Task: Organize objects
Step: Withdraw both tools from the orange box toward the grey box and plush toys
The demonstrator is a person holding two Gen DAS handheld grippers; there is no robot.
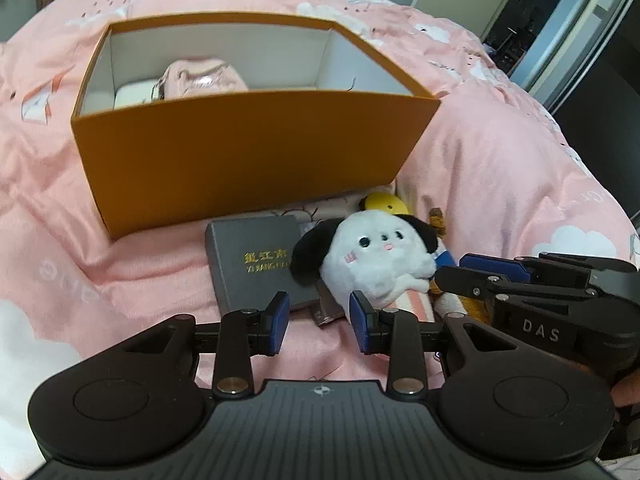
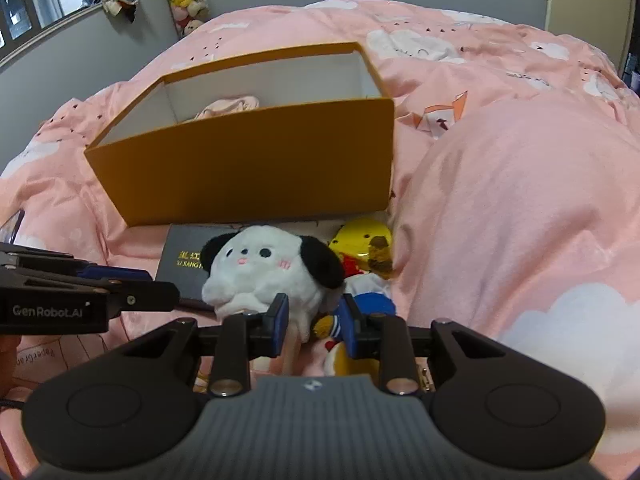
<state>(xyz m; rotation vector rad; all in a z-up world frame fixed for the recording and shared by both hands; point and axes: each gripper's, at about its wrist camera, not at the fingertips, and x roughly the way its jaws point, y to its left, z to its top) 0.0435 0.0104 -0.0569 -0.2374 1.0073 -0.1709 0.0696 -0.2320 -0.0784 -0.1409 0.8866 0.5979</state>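
Both grippers are hovering over the bed: the left gripper point(image 1: 319, 322) gaping empty near the grey box point(image 1: 256, 260), the right gripper point(image 2: 313, 322) narrowly straddling the plush dog point(image 2: 268, 276) beside the orange box point(image 2: 256, 168)

Black tongs point(image 1: 319, 322) (blue pads point(image 1: 282, 314))

Left gripper point(image 1: 319, 322): angled downward, fingers parted, nothing pressed between them.
Right gripper point(image 2: 313, 326): angled downward, fingers parted narrower.

Right gripper point(image 2: 313, 328) jaws straddle the white plush dog point(image 2: 264, 276) before the orange box point(image 2: 256, 164).
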